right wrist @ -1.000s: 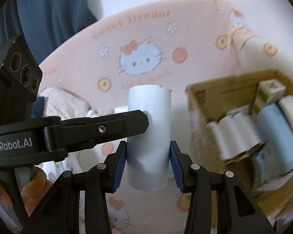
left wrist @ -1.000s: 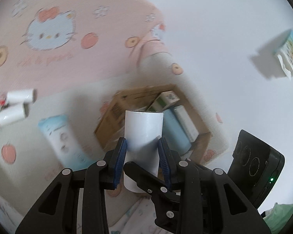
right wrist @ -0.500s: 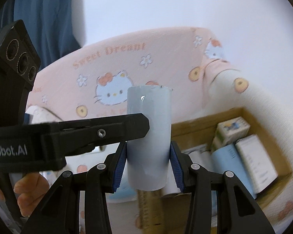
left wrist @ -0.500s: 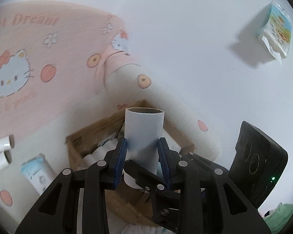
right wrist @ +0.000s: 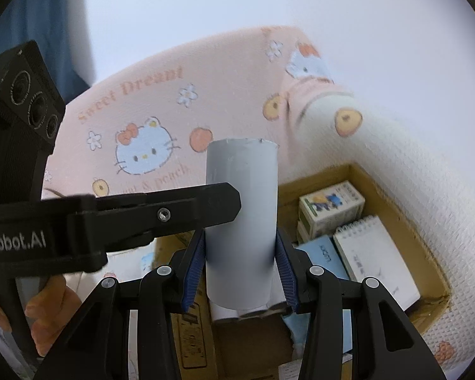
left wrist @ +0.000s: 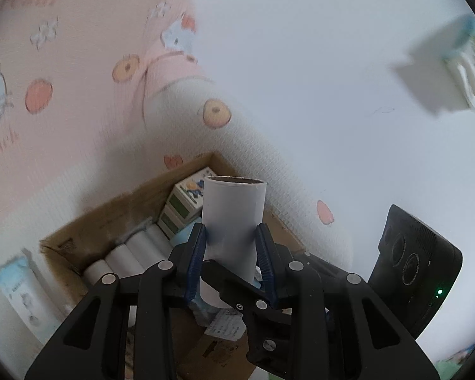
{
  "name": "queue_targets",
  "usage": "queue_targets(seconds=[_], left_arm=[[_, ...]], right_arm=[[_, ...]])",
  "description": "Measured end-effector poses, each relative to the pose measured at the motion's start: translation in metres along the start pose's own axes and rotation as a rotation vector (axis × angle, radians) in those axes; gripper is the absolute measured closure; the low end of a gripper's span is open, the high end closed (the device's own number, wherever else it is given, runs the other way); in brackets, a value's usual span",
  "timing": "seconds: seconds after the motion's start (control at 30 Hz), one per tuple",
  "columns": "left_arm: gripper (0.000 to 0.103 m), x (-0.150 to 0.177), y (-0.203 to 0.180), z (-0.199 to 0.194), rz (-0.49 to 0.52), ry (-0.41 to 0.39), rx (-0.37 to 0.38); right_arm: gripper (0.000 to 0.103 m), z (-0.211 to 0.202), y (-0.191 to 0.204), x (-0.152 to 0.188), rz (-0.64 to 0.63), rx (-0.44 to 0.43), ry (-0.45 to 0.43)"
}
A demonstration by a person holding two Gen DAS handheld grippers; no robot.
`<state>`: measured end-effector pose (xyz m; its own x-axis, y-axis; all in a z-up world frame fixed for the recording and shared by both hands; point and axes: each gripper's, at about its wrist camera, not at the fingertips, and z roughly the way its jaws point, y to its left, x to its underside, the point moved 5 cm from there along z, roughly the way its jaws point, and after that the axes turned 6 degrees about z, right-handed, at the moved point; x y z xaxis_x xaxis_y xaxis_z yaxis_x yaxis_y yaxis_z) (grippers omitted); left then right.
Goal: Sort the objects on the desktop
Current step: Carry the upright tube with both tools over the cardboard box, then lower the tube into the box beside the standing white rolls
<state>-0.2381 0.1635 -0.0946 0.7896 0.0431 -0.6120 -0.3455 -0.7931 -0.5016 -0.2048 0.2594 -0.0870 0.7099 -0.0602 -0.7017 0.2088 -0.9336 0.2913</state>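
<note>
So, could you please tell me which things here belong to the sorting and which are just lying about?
Sorting:
left gripper and its white paper tube
right gripper and its grey tube
cardboard box

Lying about:
printed blanket
wall packet

Count: two white cardboard tubes held upright, one [left wrist: 232, 221] in the left wrist view, one [right wrist: 240, 224] in the right; one open brown cardboard box [right wrist: 402, 215]. Inside it: two small printed cartons stacked [right wrist: 331, 204], one white spiral notepad [right wrist: 375, 253], one light-blue pack [right wrist: 319, 253], and roughly three white paper rolls lying side by side [left wrist: 126, 256] — blurred, could be more. Outside it: one pale-blue wipes pack [left wrist: 19, 291] and one printed tissue pack [left wrist: 468, 63].
</note>
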Motion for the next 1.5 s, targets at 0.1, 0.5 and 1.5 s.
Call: queue_targets(seconds=[0.1,0.5,1.5], left_arm=[[0.067,0.001,0.009,0.017,-0.046,0.045,0.002],[0.067,0.006,0.041,0.06,-0.091,0.188,-0.098],[0.099,0.051,0.104,0.1,-0.37,0.441,-0.171]], right_arm=[[0.062,0.012,-0.009,0.001,0.0,0.01,0.053],[0.062,0.07,-0.03,0.008,0.023,-0.047,0.242],[0.062,0.136,-0.033,0.057,-0.125,0.012,0.623]])
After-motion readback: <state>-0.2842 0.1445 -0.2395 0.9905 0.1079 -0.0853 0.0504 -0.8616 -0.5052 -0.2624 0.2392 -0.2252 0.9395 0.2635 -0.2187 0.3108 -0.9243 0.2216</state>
